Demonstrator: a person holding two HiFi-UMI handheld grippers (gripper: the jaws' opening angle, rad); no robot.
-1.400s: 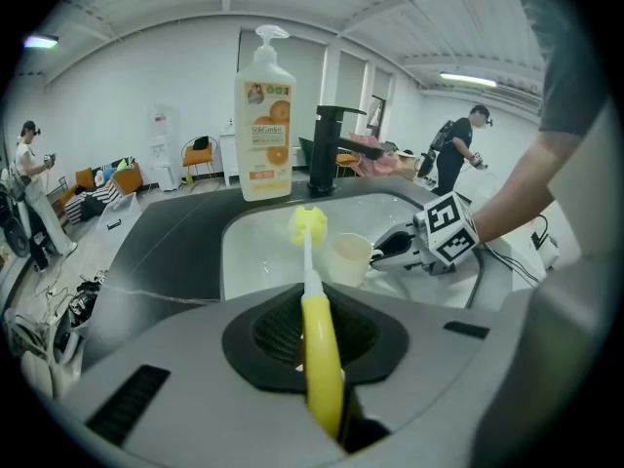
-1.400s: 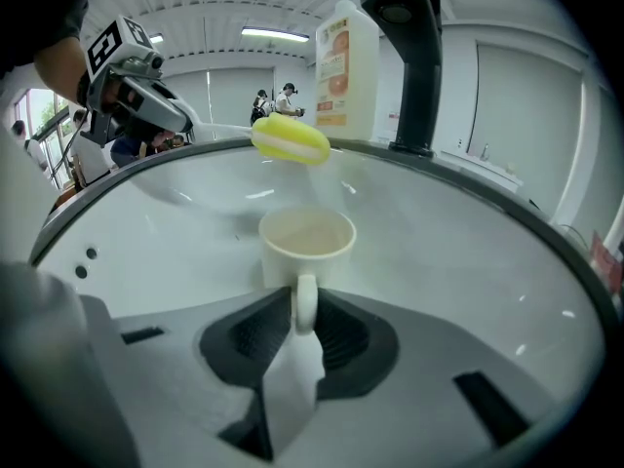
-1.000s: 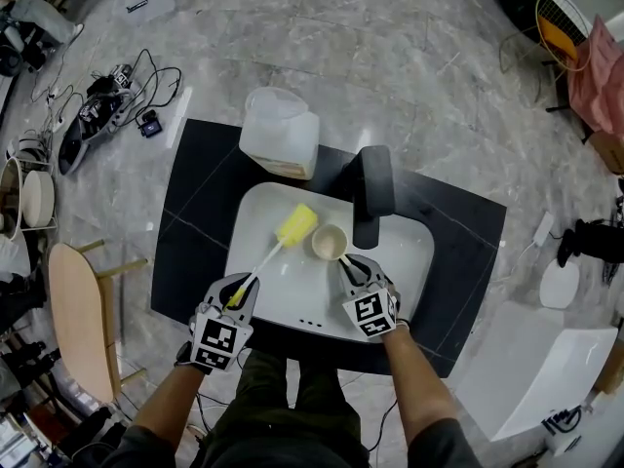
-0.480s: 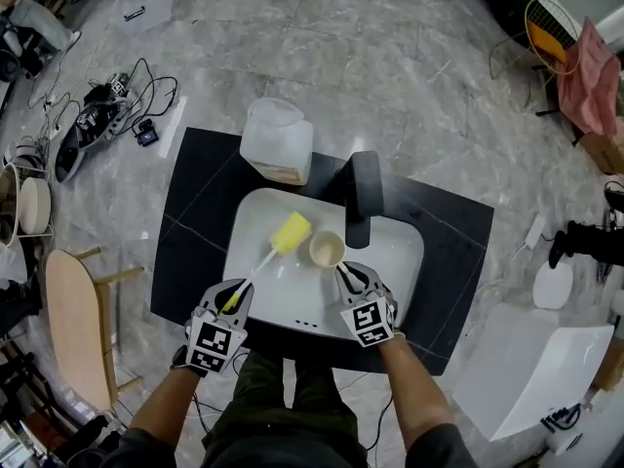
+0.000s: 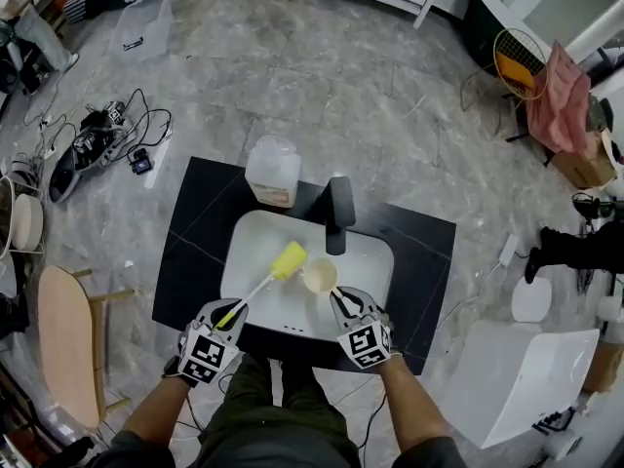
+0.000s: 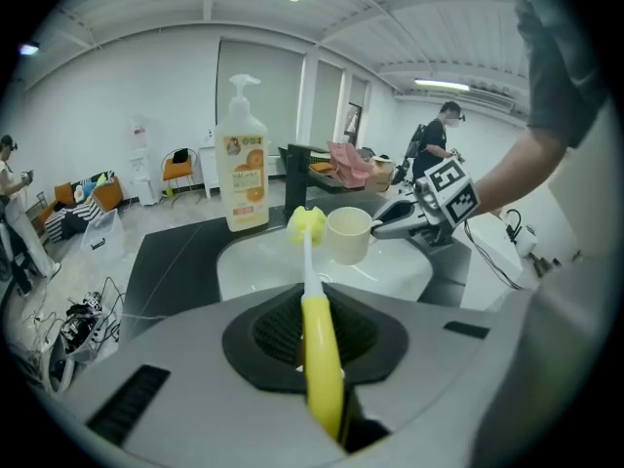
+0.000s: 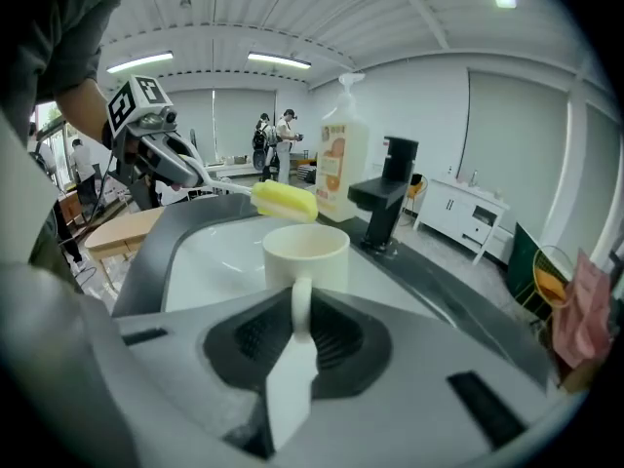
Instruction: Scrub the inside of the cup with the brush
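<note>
Yellow brush [image 5: 261,286] handle sits clamped in our left gripper's [image 5: 232,312] fingers, its head out ahead, just beside the cream cup [image 5: 319,277]. Our right gripper [image 5: 340,301] pinches the cup's handle above the sink [image 5: 372,261].

- An open lab or test hall, not a home: a freestanding sink [image 5: 244,252] stands mid-floor, centre of the head view.
- Cables [image 5: 102,135] sprawl at left.
- Strip lights [image 7: 278,60] run overhead, and people [image 7: 278,142] stand behind.

1. Brush [image 5: 289,259] and cup [image 5: 318,277] hang over the sink [image 5: 369,261] middle; its right side lies bare.
2. Black faucet [image 5: 338,213] blocks the far rim's middle.
3. Soap bottle [image 5: 272,171] stands on the desk [image 5: 195,232] beyond.
</note>
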